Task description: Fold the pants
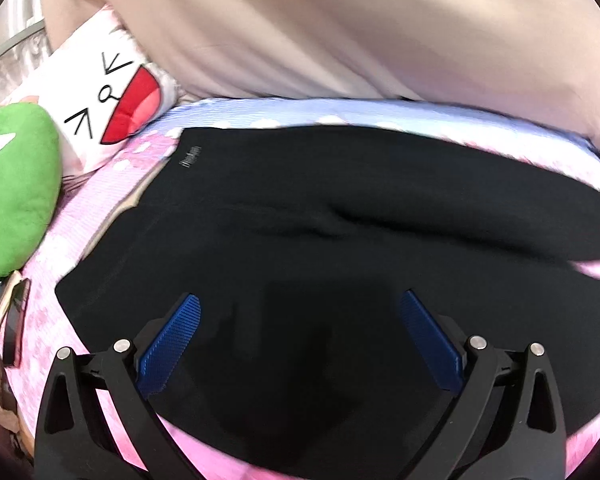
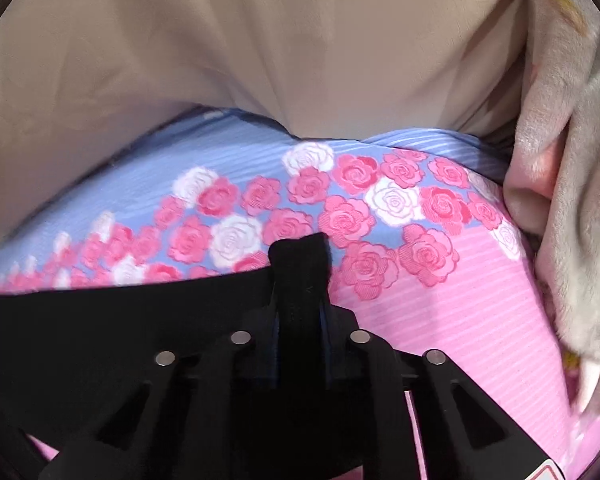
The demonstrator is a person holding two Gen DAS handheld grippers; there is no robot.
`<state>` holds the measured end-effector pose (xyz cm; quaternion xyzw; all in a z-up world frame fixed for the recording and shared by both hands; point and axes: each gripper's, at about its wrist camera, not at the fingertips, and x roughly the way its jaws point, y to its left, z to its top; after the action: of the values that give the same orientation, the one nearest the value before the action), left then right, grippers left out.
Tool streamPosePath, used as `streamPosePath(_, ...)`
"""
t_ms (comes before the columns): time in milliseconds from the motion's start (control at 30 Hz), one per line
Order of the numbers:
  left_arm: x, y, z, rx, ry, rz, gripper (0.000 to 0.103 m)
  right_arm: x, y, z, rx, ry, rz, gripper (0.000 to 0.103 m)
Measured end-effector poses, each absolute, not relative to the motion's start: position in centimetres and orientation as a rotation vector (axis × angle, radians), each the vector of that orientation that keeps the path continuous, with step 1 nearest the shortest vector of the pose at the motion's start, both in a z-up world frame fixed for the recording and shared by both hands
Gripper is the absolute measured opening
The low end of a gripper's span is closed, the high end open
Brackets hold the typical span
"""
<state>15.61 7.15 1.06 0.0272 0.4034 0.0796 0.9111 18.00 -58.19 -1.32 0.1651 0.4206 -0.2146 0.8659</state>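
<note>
The bed (image 2: 480, 300), covered in a pink and blue rose-print sheet, carries the black pants (image 1: 300, 220), spread flat across it. The right claw (image 2: 300, 276) is clamped on a pinch of the pants' edge. The left claw (image 1: 300, 332) hovers over the dark cloth with jaws apart and empty. Judged step: securing grips for a fold. The next move likely calls for the left claw to seize the fabric before lifting.

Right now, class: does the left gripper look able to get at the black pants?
Probably yes. The left gripper hangs open right over the black pants, which lie flat on the rose-print bedspread, with nothing between them.
</note>
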Motion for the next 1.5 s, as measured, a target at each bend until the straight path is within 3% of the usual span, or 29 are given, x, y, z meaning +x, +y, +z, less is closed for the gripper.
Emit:
streamPosePath(300,27.2,19.7,6.2,-0.059,0.739,0.299,0.098,12.6,-53.5,2.8,0.296,0.766,-0.433,0.011)
streamPosePath(633,40.9,27.1,0.4,-0.030,0.899,0.403,0.097,10.2,-50.3,3.0,0.296,0.797,-0.479,0.011)
streamPosePath(667,41.3,27.2,-0.2,-0.034,0.918,0.384,0.094,10.1,-50.2,3.0,0.295,0.804,-0.485,0.012)
streamPosePath(700,41.5,27.1,-0.6,-0.039,0.925,0.367,0.074,10.0,-50.0,2.9,0.295,0.806,-0.491,0.012)
streamPosePath(733,42.0,27.2,-1.2,-0.053,0.955,0.323,0.043,10.1,-49.9,2.9,0.299,0.807,-0.496,0.012)
streamPosePath(767,42.2,27.2,-1.6,-0.074,0.990,0.285,0.027,10.0,-49.9,3.1,0.303,0.806,-0.503,0.012)
streamPosePath(800,42.3,27.5,-1.7,-0.107,1.015,0.265,0.024,10.0,-49.8,3.2,0.304,0.805,-0.509,0.012)
streamPosePath(1000,36.3,27.6,4.7,-0.117,0.833,0.172,0.020,9.3,-49.1,4.9,0.306,0.761,-0.509,0.012)
streamPosePath(1233,21.6,28.6,11.1,-0.080,0.773,0.071,0.020,4.5,-48.3,7.9,0.322,0.668,-0.464,0.012)
streamPosePath(1400,13.7,28.4,8.1,-0.057,0.902,0.095,0.022,0.1,-47.4,7.1,0.333,0.656,-0.456,0.012)
streamPosePath(1500,11.3,28.3,4.0,-0.069,0.988,0.153,0.026,-1.6,-47.0,4.7,0.289,0.717,-0.500,0.018)
